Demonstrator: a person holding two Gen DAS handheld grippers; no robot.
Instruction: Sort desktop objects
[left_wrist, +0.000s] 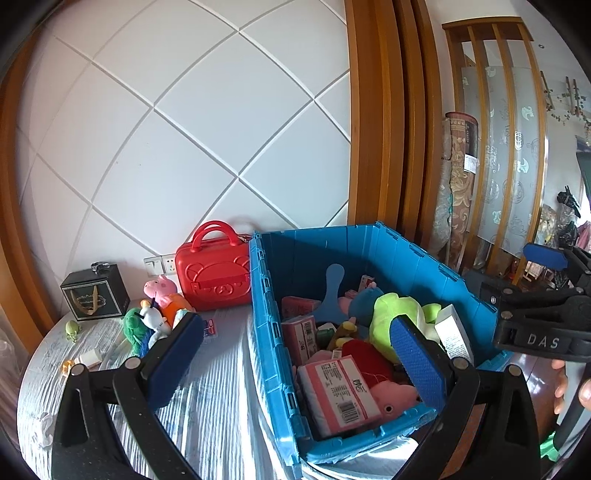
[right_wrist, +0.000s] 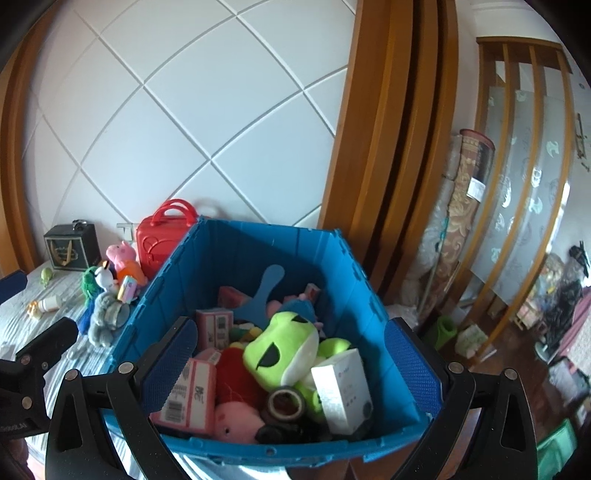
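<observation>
A blue plastic crate (left_wrist: 369, 240) stands on the table's right part and also fills the right wrist view (right_wrist: 258, 236). It holds a green frog plush (right_wrist: 284, 347), pink boxes (left_wrist: 340, 391), a white box (right_wrist: 341, 391), a tape roll (right_wrist: 286, 402) and other toys. My left gripper (left_wrist: 299, 354) is open and empty, held over the crate's near left wall. My right gripper (right_wrist: 291, 365) is open and empty above the crate's near end. Loose toys lie left of the crate: a pink pig plush (left_wrist: 162, 291), a green plush (left_wrist: 133, 328) and a small bottle (left_wrist: 88, 357).
A red toy suitcase (left_wrist: 214, 273) and a black gift box (left_wrist: 94, 295) stand against the white tiled wall. A small green figure (left_wrist: 72, 330) lies near the table's left edge. The right gripper's body (left_wrist: 543, 317) shows at the right of the left wrist view.
</observation>
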